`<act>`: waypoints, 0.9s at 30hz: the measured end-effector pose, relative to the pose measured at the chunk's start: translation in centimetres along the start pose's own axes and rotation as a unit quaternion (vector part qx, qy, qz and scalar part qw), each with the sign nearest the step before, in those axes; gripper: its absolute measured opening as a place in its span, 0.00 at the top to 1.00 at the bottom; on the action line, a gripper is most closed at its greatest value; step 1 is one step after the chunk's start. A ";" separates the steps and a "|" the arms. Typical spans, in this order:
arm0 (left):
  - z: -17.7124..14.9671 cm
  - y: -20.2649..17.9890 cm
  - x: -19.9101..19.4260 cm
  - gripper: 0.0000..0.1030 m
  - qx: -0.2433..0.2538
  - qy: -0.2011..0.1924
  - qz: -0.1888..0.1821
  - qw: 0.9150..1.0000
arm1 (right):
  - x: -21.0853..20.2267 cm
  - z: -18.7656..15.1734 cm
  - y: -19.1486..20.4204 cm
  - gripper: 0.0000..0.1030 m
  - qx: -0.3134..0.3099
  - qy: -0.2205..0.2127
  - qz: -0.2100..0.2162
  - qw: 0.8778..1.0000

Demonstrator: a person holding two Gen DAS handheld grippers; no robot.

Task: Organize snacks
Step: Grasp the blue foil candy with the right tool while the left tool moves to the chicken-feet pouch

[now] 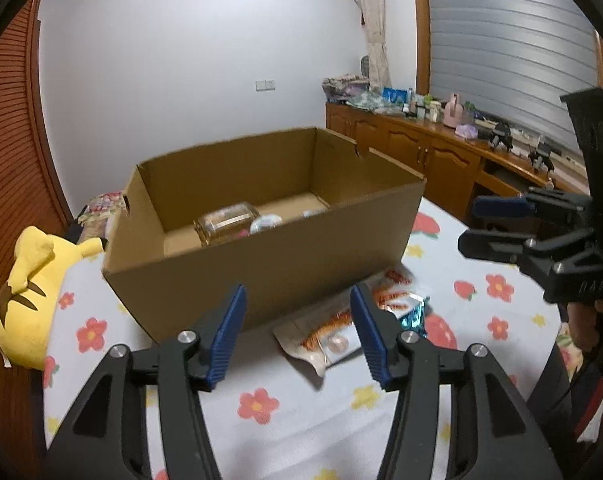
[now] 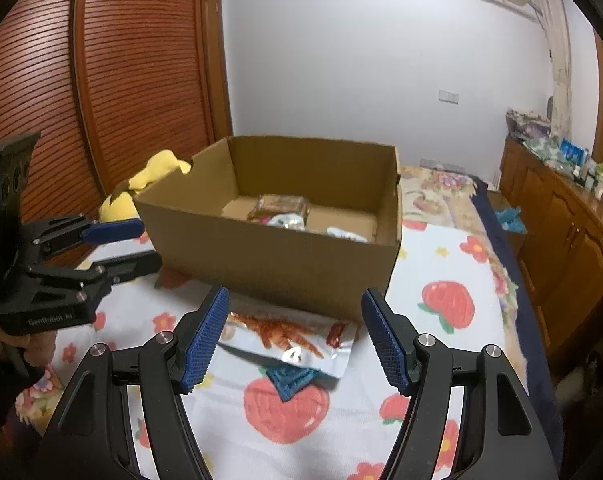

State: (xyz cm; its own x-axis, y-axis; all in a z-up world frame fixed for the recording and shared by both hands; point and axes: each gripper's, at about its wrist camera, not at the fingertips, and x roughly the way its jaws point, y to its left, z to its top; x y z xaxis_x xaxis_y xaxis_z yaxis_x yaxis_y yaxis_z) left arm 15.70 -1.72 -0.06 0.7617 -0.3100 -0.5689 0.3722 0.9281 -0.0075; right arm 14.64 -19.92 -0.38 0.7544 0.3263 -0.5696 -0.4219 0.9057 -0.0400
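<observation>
A cardboard box (image 1: 261,248) sits on a flower-and-strawberry bedsheet (image 2: 441,264). Against its near wall lies a silvery snack pouch (image 2: 289,340) over a small teal packet (image 2: 291,384). The left gripper (image 1: 297,332) stands open with nothing between its jaws; the right gripper (image 2: 295,340) is open too – the pouch lies below it, ungripped. The left wrist view alone shows a clear tub (image 1: 227,222) in the box; the right wrist view reveals 2 more packets beside it and the yellow plush toy (image 2: 149,184) behind.
</observation>
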 end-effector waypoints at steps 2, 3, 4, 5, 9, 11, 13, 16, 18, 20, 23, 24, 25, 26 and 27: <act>-0.7 -0.2 0.5 0.43 0.000 0.007 -0.003 1.000 | 0.2 -0.4 -0.1 0.31 -0.001 0.006 -0.002 1.000; -1.1 -0.2 0.8 0.42 -0.001 0.012 -0.005 1.000 | 0.4 -0.8 -0.2 0.31 0.001 0.010 -0.001 1.000; -1.5 -0.2 1.2 0.42 -0.003 0.018 -0.005 1.000 | 0.4 -1.0 -0.2 0.31 0.002 0.012 -0.001 1.000; -1.9 -0.1 1.5 0.42 -0.004 0.024 -0.006 1.000 | 0.8 -1.5 -0.4 0.31 0.004 0.017 -0.001 1.000; -2.9 -0.1 2.3 0.42 -0.006 0.036 -0.005 0.999 | 2.0 -3.3 -0.6 0.32 0.015 0.039 0.003 0.999; -3.3 0.1 2.6 0.42 -0.009 0.041 -0.005 0.999 | 2.8 -4.2 -0.7 0.32 0.019 0.052 0.005 0.998; -3.6 0.2 2.8 0.42 -0.011 0.045 -0.005 0.999 | 3.5 -4.9 -0.7 0.32 0.023 0.060 0.007 0.998; -3.9 0.1 2.8 0.41 -0.010 0.048 -0.004 0.999 | 4.8 -5.8 -0.7 0.33 0.030 0.077 0.010 0.996; -4.1 0.1 2.8 0.41 -0.011 0.048 -0.005 0.999 | 5.6 -6.2 -0.8 0.33 0.037 0.086 0.011 0.996; -4.2 0.1 2.8 0.41 -0.011 0.048 -0.007 0.999 | 6.1 -6.5 -0.7 0.33 0.040 0.093 0.009 0.995; -4.2 0.2 2.9 0.41 -0.012 0.049 -0.007 0.999 | 6.7 -6.8 -0.8 0.33 0.048 0.100 0.006 0.994; -4.3 0.2 2.9 0.41 -0.013 0.048 -0.008 0.999 | 6.8 -6.8 -0.8 0.33 0.049 0.099 0.004 0.994; -4.3 0.1 2.9 0.41 -0.014 0.048 -0.009 0.999 | 6.9 -6.7 -0.8 0.33 0.049 0.100 0.001 0.994; -4.3 0.1 2.9 0.41 -0.015 0.048 -0.010 0.999 | 7.0 -6.7 -0.8 0.33 0.050 0.101 -0.007 0.994; -4.3 0.0 2.9 0.41 -0.015 0.048 -0.010 0.999 | 7.1 -6.7 -0.9 0.33 0.053 0.102 -0.010 0.993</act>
State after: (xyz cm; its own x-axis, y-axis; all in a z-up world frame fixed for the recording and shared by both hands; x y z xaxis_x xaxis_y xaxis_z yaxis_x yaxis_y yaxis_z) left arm 15.66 -1.73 -5.24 0.6986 -0.3092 -0.6453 0.3703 0.9279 -0.0436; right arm 17.00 -20.22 -9.94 0.6403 0.2552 -0.7245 -0.3444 0.9385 0.0262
